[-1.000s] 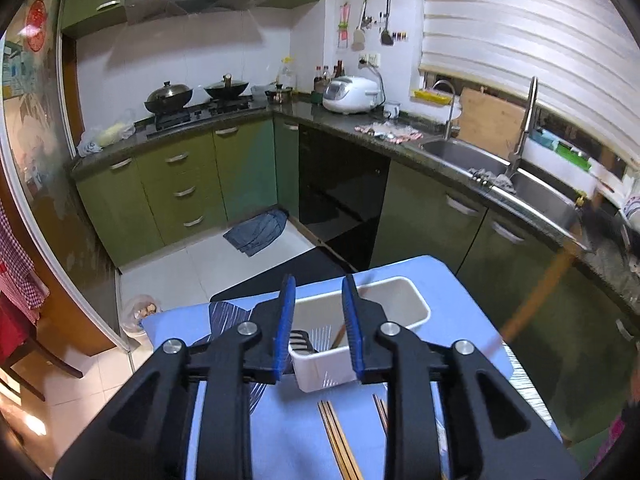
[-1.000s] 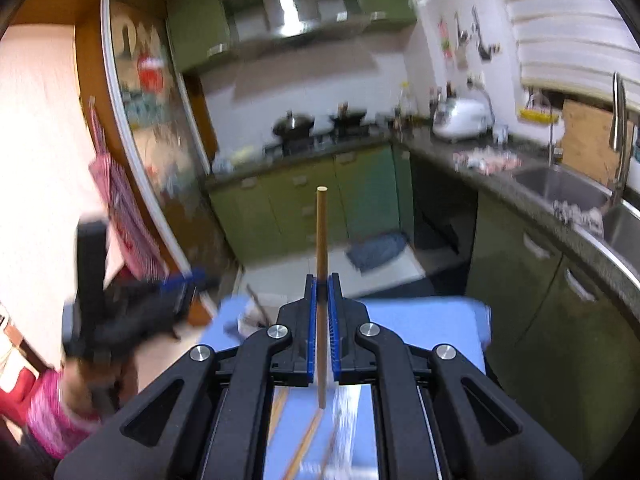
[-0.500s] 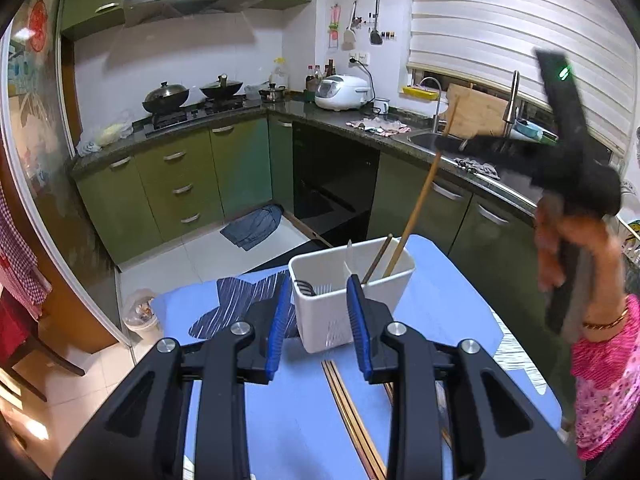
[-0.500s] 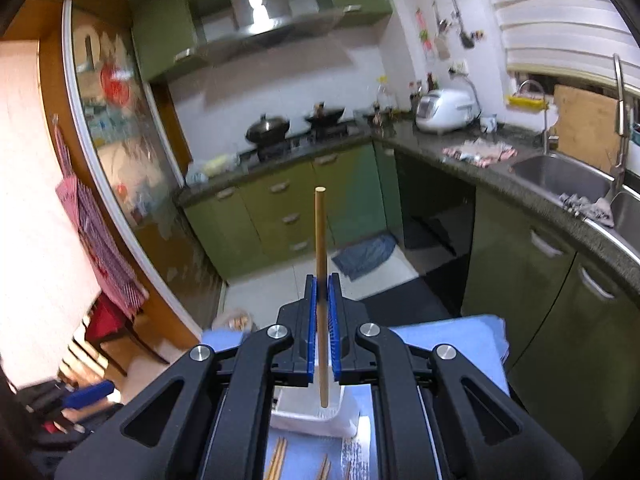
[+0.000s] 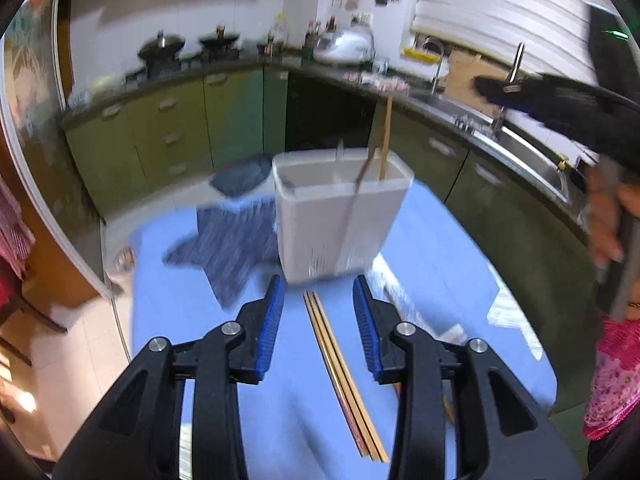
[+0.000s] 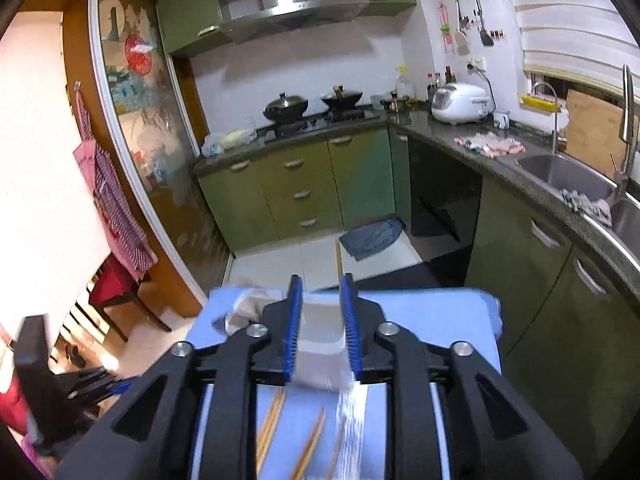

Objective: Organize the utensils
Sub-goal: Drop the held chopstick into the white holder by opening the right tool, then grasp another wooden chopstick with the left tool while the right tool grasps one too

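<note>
Blue worktop: both tongs, left and right, apart and empty, chopsticks loose before bin; next likely pinching one.

a home kitchen. green cabinets run in an l under a dark countertop, with two lidded woks on a gas stove beneath a steel range hood. a white rice cooker sits by a wall socket, and utensils hang on the tiled wall. a steel sink with a tall faucet lies under a window blind, and a checked apron hangs by the door.
</note>
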